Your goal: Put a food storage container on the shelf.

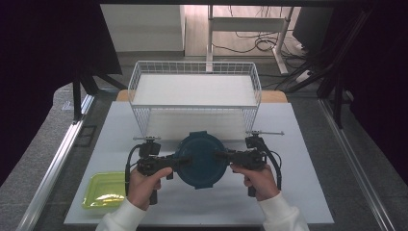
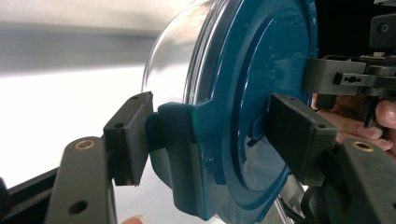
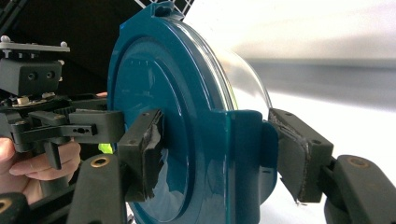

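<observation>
Round clear container (image 1: 200,159) with teal clip-lock lid (image 2: 261,93) is sitting level, lid up, above the table just before the wire basket; contents possibly empty, hard to tell.

No legible text, label, brand, number or sign found on any surface. The round dark-teal plastic lid (image 1: 202,156) bears faint raised marks, too blurred to read.

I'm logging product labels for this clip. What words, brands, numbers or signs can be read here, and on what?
None can be read.
Blue lid: faint raised marks near its middle in both gripper views, too blurred to read.
Clear bowl under the lid: no print visible.
Wire basket: no tag visible.
Green tray: no lettering visible.
</observation>
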`<state>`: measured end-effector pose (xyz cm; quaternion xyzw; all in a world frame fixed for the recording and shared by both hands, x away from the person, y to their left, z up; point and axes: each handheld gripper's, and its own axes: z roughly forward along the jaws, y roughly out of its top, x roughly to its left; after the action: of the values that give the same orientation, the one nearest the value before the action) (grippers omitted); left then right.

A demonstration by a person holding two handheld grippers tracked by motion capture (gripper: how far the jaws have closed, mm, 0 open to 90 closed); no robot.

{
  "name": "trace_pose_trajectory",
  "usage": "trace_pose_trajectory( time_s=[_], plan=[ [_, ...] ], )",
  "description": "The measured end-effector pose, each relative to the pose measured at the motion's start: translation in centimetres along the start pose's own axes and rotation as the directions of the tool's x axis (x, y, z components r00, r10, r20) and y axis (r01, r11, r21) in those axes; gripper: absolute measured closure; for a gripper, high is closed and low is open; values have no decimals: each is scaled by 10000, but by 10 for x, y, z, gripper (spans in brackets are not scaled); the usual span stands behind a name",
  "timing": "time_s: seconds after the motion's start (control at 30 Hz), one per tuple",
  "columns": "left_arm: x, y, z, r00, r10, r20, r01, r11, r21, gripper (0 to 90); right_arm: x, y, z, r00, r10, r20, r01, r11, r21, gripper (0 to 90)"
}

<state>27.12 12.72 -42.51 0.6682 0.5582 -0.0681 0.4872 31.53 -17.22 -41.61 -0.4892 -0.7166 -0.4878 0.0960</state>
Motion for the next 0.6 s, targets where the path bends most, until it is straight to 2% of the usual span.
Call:
trace_pose_trajectory(
  time_s=[0.6],
  plan=[
    [-13,38,-8,10000,-2,59,4,9996,-294,333,12,39,-9,9994,-330,46,332,9987,-379,376]
  ],
)
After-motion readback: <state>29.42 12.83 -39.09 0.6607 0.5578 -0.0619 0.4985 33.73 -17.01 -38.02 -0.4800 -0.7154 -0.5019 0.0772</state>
